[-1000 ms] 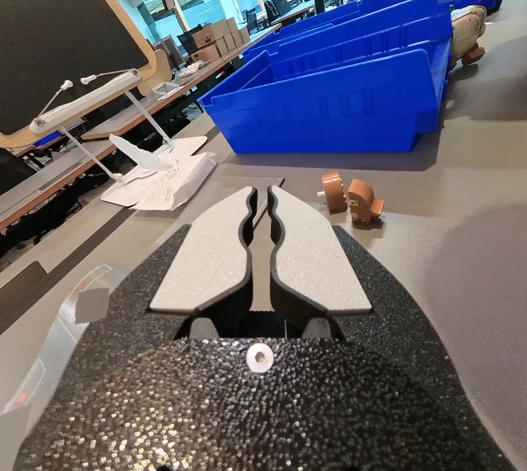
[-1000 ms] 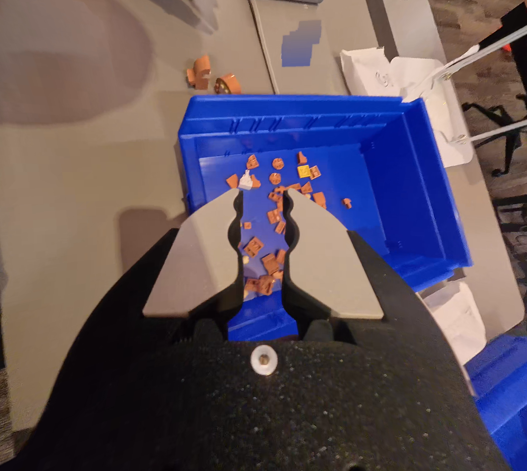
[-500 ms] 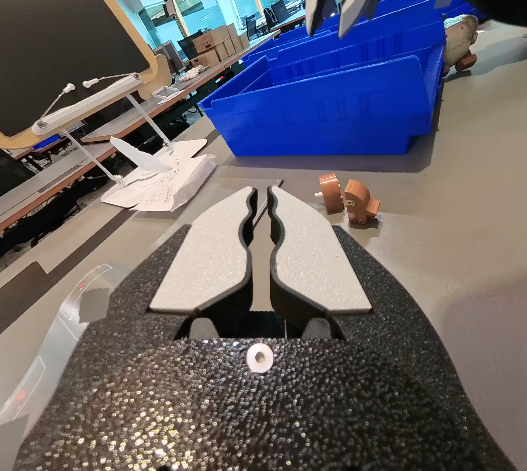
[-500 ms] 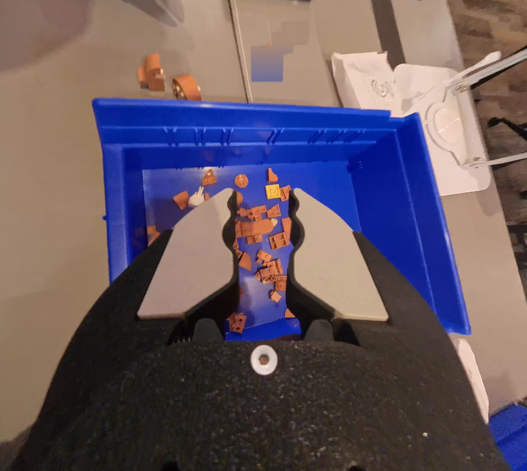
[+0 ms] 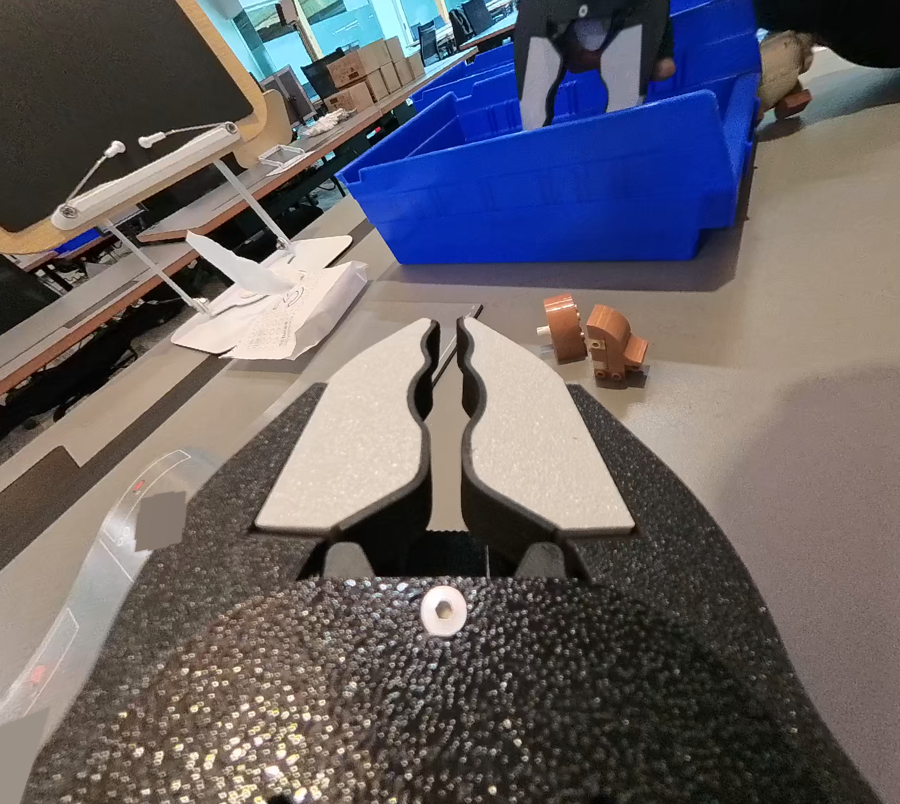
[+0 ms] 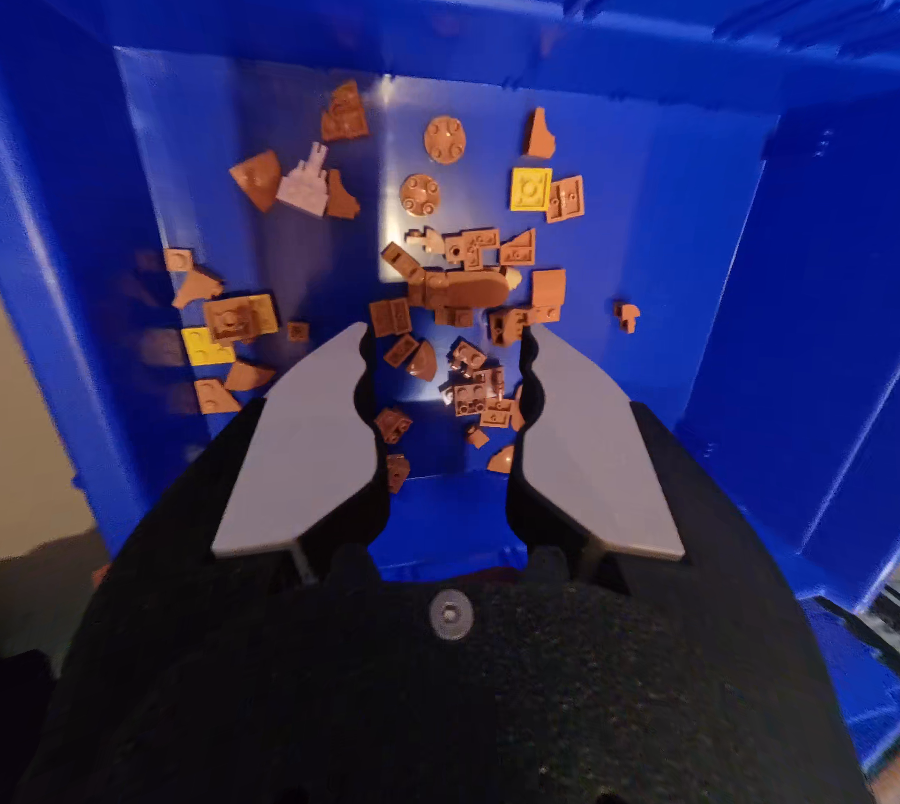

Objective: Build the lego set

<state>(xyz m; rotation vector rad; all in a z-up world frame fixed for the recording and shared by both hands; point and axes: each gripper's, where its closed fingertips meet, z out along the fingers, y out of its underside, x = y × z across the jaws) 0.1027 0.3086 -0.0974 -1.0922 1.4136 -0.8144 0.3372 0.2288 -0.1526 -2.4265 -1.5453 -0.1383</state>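
Note:
My left gripper rests low over the grey table, its fingers drawn together with only a narrow slit and nothing between them. Two small brown brick assemblies, a round one and a blocky one, stand just right of its tips. My right gripper is open and reaches down into the blue bin, just above several loose brown bricks, with a yellow plate and a white piece farther in. Nothing is pressed between its pads. The left wrist view shows it dipping into the bin.
A white paper bag and a black board on a white stand are at the left. More blue bins stand behind the first. A tan and brown toy lies at the far right. A clear plastic strip lies near left. It is some 5 cm from my right tips to the white piece.
My right gripper has dropped from above the bin down into it and its jaws have widened. My left gripper has stayed where it was, drawn together.

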